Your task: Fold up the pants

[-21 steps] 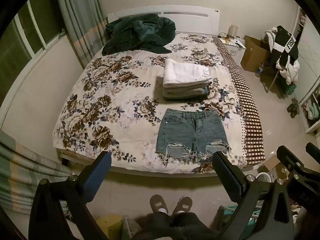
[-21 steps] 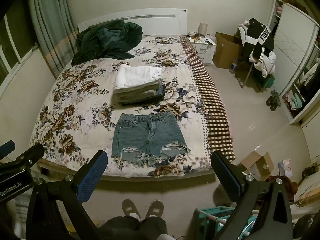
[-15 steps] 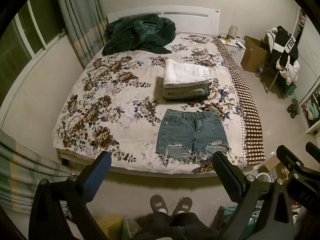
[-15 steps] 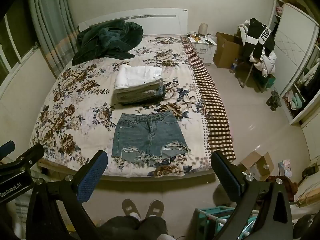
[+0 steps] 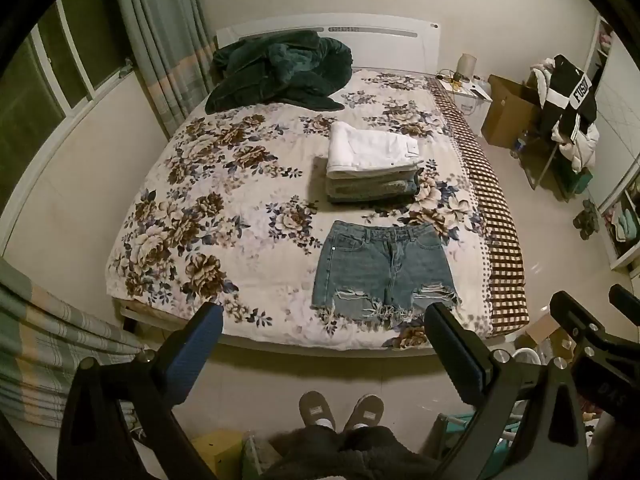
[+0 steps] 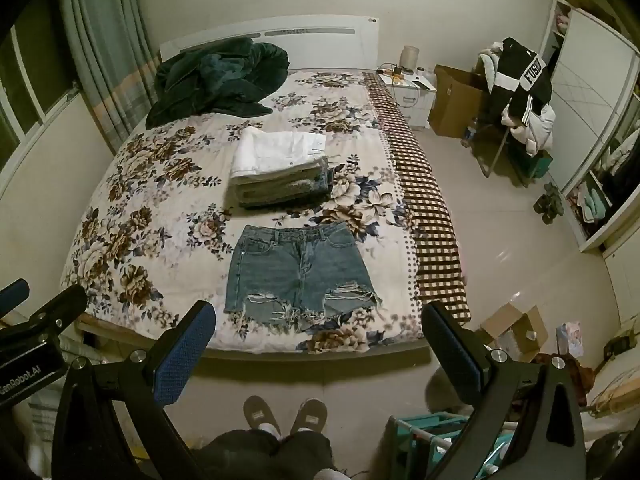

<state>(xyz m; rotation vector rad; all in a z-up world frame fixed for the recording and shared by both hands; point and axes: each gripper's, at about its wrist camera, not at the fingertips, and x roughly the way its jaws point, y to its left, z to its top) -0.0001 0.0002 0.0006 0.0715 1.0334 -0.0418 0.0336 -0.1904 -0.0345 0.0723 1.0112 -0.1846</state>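
Note:
A pair of blue denim shorts [image 5: 382,268] with frayed, ripped hems lies flat on the floral bed cover near the foot of the bed; it also shows in the right wrist view [image 6: 298,274]. Behind it sits a stack of folded pants [image 5: 370,168] with a white pair on top, seen in the right wrist view too [image 6: 280,168]. My left gripper [image 5: 322,320] is open and empty, held above the floor short of the bed. My right gripper [image 6: 316,318] is open and empty, also short of the bed's foot edge.
A dark green blanket [image 5: 276,70] is heaped at the headboard. Curtains [image 5: 160,40] and a window are at the left. A nightstand [image 6: 412,94], cardboard box [image 6: 456,100], chair with clothes [image 6: 520,96] and shelves stand right of the bed. My feet [image 5: 340,406] are on the floor below.

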